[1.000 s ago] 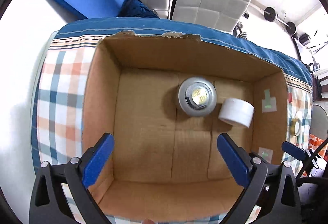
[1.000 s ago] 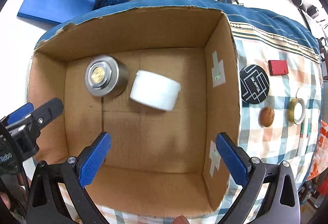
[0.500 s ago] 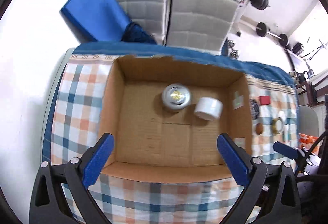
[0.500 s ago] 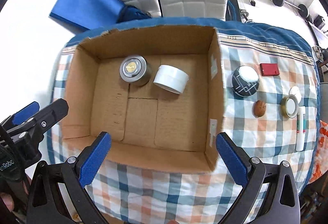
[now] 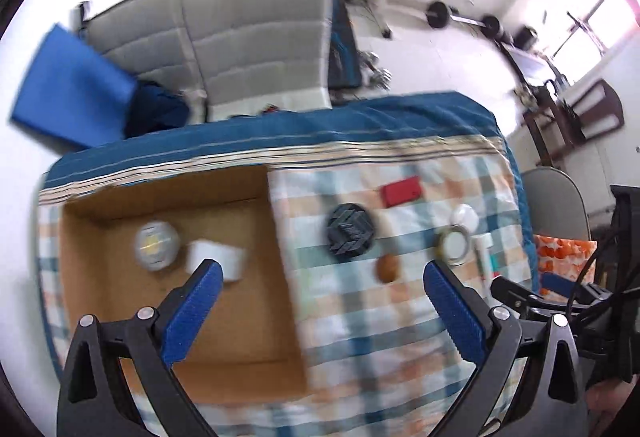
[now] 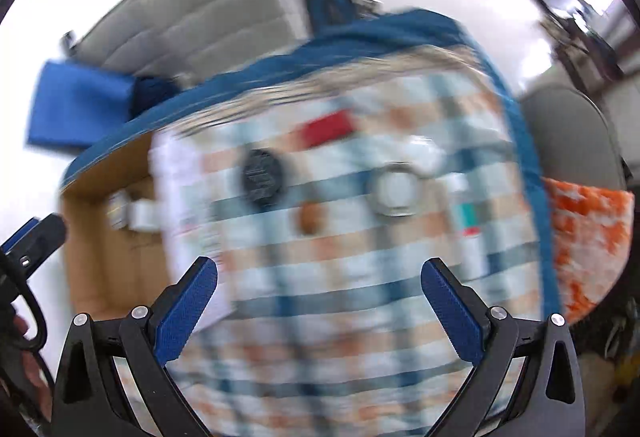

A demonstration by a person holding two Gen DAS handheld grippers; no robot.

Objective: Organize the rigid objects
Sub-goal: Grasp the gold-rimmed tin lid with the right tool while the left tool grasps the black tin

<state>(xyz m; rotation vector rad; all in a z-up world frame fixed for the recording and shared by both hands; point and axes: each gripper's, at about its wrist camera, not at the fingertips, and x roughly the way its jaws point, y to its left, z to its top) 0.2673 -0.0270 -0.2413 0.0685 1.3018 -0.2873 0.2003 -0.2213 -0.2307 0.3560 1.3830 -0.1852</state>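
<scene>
An open cardboard box (image 5: pixel 280 237) stands on the left of a checked tablecloth and holds a silver round tin (image 5: pixel 156 245) and a white cylinder (image 5: pixel 218 261). To its right lie a black patterned disc (image 5: pixel 351 231), a red block (image 5: pixel 401 190), a brown round piece (image 5: pixel 388 268), a metal-rimmed round lid (image 5: pixel 454 243), a white cap (image 5: pixel 464 215) and a white tube (image 5: pixel 486 253). My left gripper (image 5: pixel 322 311) is open and empty above the box's right wall. My right gripper (image 6: pixel 320 307) is open and empty over the cloth, below the disc (image 6: pixel 262 177) and lid (image 6: pixel 394 193). The right view is blurred.
Grey padded chairs (image 5: pixel 240 49), a blue mat (image 5: pixel 68 101) and barbells stand behind the table. An orange-and-white cloth (image 6: pixel 584 233) hangs off the table's right edge beside a grey chair (image 5: pixel 556 205). The other gripper shows at the left edge of the right wrist view (image 6: pixel 36 241).
Both grippers have pulled up and back out of the box and swung right. The loose objects on the cloth now sit ahead of them. Both stay open and empty.
</scene>
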